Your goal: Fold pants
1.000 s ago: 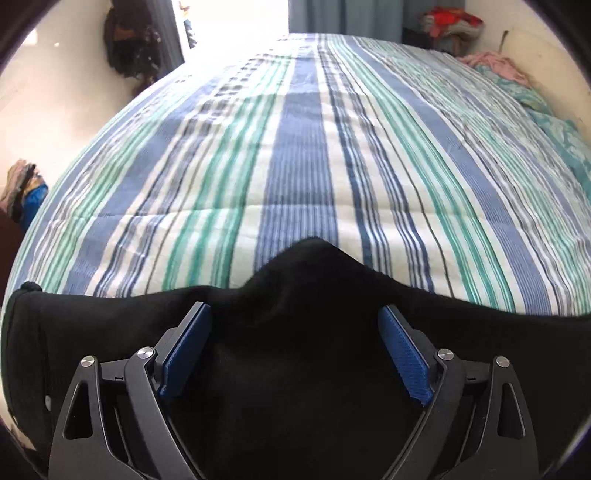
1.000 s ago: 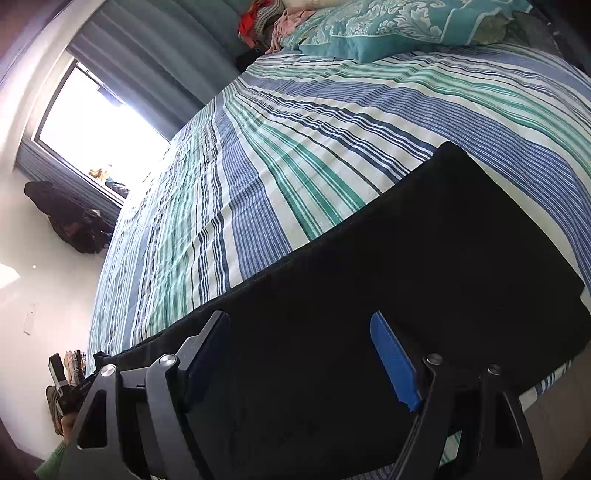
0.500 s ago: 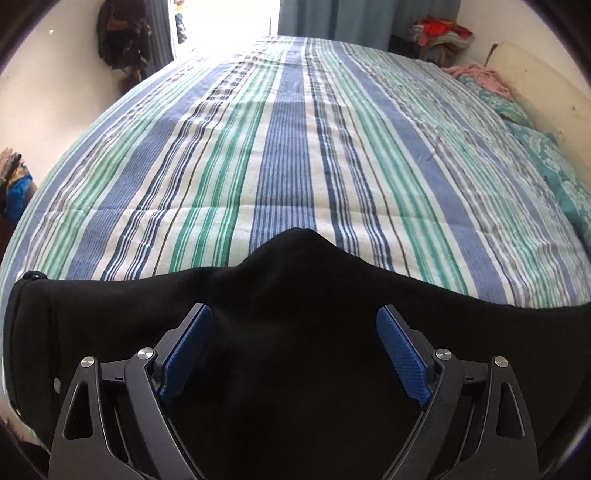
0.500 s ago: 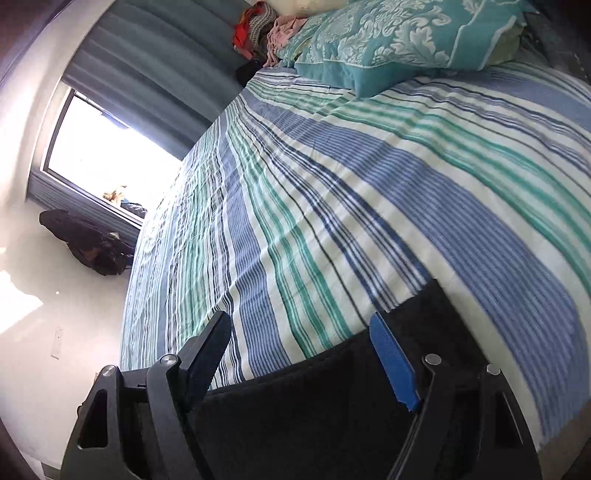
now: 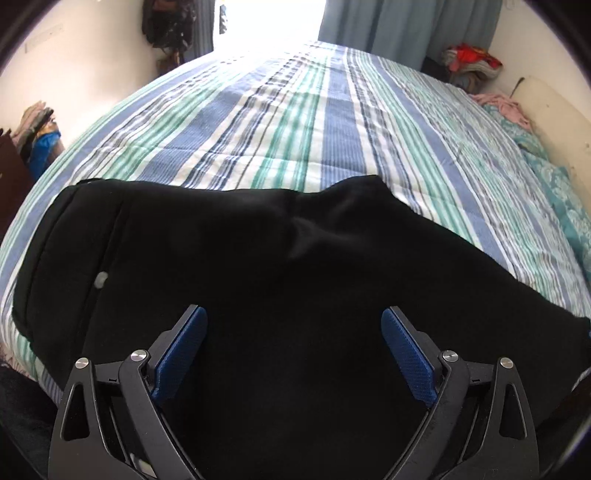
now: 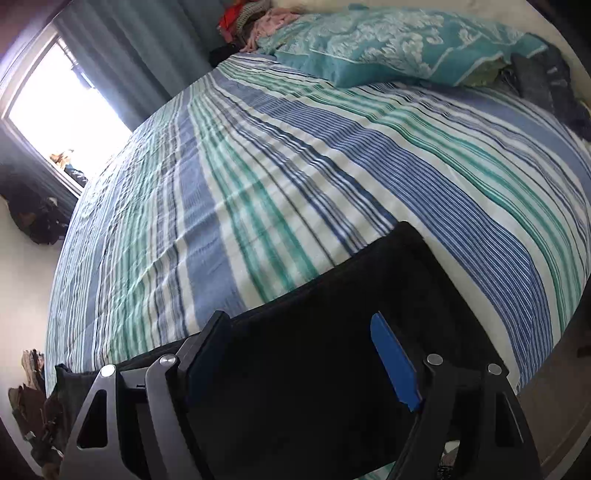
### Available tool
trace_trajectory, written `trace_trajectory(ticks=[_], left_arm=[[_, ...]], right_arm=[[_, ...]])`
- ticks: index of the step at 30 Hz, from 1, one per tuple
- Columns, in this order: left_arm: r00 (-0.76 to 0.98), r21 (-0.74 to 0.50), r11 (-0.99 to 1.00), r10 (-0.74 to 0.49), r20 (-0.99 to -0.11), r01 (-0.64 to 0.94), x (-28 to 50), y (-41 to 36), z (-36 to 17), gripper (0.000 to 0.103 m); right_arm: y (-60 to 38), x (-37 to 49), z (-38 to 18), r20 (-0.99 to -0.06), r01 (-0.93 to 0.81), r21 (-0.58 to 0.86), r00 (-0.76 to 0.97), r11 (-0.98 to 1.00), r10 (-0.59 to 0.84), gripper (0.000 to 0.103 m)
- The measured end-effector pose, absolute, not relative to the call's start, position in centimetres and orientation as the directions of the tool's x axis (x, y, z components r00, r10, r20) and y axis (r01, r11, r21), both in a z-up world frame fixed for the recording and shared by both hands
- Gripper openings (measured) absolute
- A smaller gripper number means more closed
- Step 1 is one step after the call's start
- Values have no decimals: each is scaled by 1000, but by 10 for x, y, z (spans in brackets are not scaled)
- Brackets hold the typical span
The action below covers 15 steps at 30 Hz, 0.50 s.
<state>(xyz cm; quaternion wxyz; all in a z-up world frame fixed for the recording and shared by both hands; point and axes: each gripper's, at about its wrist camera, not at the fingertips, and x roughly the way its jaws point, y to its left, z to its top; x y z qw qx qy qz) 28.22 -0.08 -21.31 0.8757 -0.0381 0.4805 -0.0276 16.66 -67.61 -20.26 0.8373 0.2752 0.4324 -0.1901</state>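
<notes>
Black pants (image 5: pixel 258 266) lie flat along the near edge of a striped bed (image 5: pixel 314 122). Their waistband with a small silver button (image 5: pixel 100 279) is at the left of the left wrist view, and the crotch bulges toward the bed's middle. My left gripper (image 5: pixel 293 332) hovers over the seat of the pants, jaws wide, nothing between the blue pads. In the right wrist view the leg end of the pants (image 6: pixel 369 288) stretches to a corner near the bed's right edge. My right gripper (image 6: pixel 299 345) stands open above that leg, its pads apart from the cloth.
Teal patterned pillows (image 6: pixel 399 40) lie at the head of the bed. A clothes pile (image 5: pixel 471 62) sits in the far corner by the curtains (image 5: pixel 402 26). A bright window (image 6: pixel 62 122) and a dark bag (image 6: pixel 35 218) hanging on the wall are on the far side.
The left gripper has shifted right along the pants, so the waistband now shows in full at the left. The right gripper moved toward the leg end, then back a little.
</notes>
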Motion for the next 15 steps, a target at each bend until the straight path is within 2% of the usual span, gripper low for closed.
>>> trace_trajectory(ticks=[5, 10, 11, 12, 15], left_arm=[[547, 16, 999, -11, -837, 44, 269, -3, -230, 98], [566, 58, 997, 25, -824, 40, 265, -10, -238, 103], [572, 68, 997, 30, -819, 45, 265, -11, -240, 103], [576, 71, 996, 32, -817, 47, 264, -11, -240, 103], [571, 68, 997, 29, -821, 46, 266, -10, -240, 103]], right_arm=[[-561, 175, -190, -799, 372, 219, 598, 902, -53, 81], [-484, 190, -236, -832, 309, 133, 551, 942, -63, 84], [-476, 191, -246, -849, 314, 87, 520, 945, -94, 91], [-471, 192, -250, -845, 307, 55, 522, 950, -120, 103], [-470, 193, -256, -839, 303, 48, 530, 952, -126, 103]])
